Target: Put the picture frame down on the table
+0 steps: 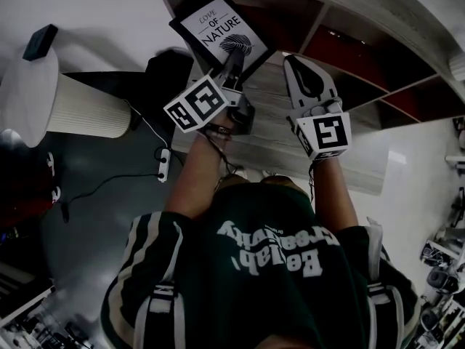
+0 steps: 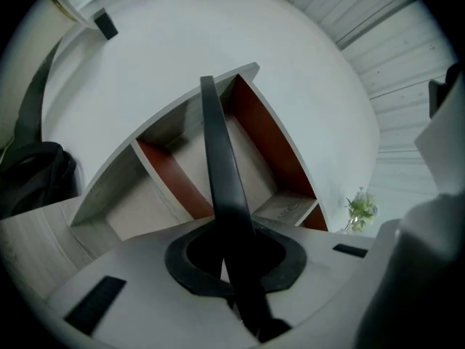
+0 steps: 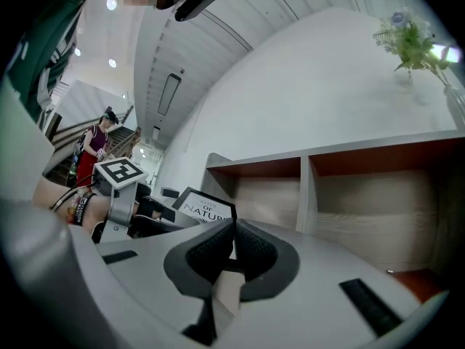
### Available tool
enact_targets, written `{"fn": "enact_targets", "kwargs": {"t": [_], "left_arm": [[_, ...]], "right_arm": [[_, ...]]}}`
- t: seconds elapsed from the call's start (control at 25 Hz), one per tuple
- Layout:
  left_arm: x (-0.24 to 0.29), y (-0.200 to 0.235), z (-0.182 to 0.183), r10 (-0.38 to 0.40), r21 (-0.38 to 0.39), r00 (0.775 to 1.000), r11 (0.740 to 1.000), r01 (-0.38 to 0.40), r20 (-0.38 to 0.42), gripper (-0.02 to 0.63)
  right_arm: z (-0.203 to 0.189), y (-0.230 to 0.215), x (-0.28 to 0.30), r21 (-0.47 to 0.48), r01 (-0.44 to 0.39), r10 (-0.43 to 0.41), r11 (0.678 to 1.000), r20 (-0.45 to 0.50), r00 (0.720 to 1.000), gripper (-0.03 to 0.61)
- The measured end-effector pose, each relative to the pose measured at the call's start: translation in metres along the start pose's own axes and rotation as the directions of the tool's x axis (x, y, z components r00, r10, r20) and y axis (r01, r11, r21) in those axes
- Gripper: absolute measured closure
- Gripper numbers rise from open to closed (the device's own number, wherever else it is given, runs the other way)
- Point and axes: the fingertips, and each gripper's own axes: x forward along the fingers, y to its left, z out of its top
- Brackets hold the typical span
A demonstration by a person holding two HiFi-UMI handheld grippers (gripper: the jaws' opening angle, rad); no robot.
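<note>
1. Picture frame is outside the shelf unit, the largest thing in view. The compartments that show behind it hold nothing.
2. The table, a pale wood-grain top in front of that shelf unit, lies under both tongs. No part of the frame can be seen resting on it.
3. The frame itself, dark-edged around a white print, hangs tilted in the air over the far part of the table. It is just in front of the shelf unit, with its printed face turned up toward the head view.
4. The left tongs pinch the frame by its dark edge. In the left gripper view that edge runs up and away from between the pressed pads.
5. The right tongs are pressed together on nothing. They sit beside the frame and apart from it.
6. As a judgement, the frame is in hand, so the task looks about halfway done. What remains is to lower the frame onto the bare table top, let it settle, and open the left tongs.
</note>
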Motion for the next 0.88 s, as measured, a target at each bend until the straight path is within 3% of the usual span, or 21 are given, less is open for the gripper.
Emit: {"fn": "enact_targets", "kwargs": {"t": [0.52,0.88], "left_arm": [[0.041,0.027,-0.023,0.068,-0.204,0.997,0.976,-0.073,-0.034,0.567],[0.064,0.034,-0.030,0.084,-0.235,0.994,0.967,-0.097,-0.064,0.535]], "right_arm": [[-0.015,-0.031,0.007,0.030,-0.050,0.050,0.998,-0.006,0.999,0.541],[-0.021,-0.039,0.007,0.031,-0.057,0.058,0.998,-0.020,0.998,0.541]]}}
